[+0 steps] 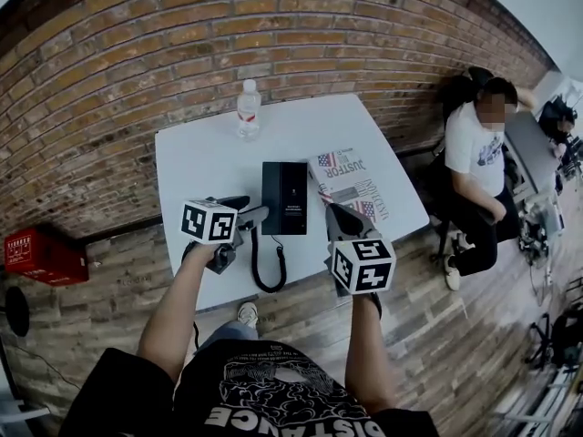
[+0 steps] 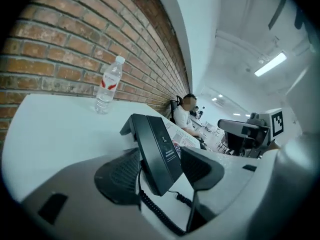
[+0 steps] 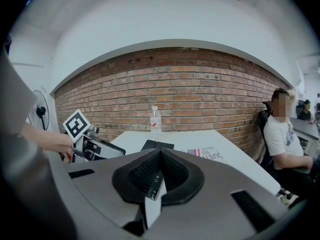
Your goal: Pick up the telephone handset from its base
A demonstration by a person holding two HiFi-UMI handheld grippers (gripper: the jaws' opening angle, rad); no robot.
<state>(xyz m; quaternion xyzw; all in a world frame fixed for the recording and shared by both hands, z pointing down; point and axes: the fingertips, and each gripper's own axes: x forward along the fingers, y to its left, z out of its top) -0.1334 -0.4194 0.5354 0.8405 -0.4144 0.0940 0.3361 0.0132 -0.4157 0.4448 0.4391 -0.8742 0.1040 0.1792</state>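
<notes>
The telephone handset (image 1: 275, 193) is seen lying on its base (image 1: 297, 198) near the middle of the white table (image 1: 200, 153). Its coiled cord (image 1: 269, 276) is looped off toward 6 o'clock, over the near edge. The left claw (image 1: 258, 215) is held at 9 o'clock of the telephone and is pointed across at it. Its jaws are spread wide, and in the left gripper view the near end of the black body is framed between them. This placement is judged to be a line-up for closing on the handset's long side, with no grip yet made; contact with the pads cannot be confirmed.

The right claw (image 1: 337, 215) is kept at about 4 o'clock of the base, its jaws pressed together on nothing, probably parked clear of the lift. A water bottle (image 1: 248, 109) at 11 o'clock and a newspaper (image 1: 353, 185) at 3 o'clock are left apart from the path.
</notes>
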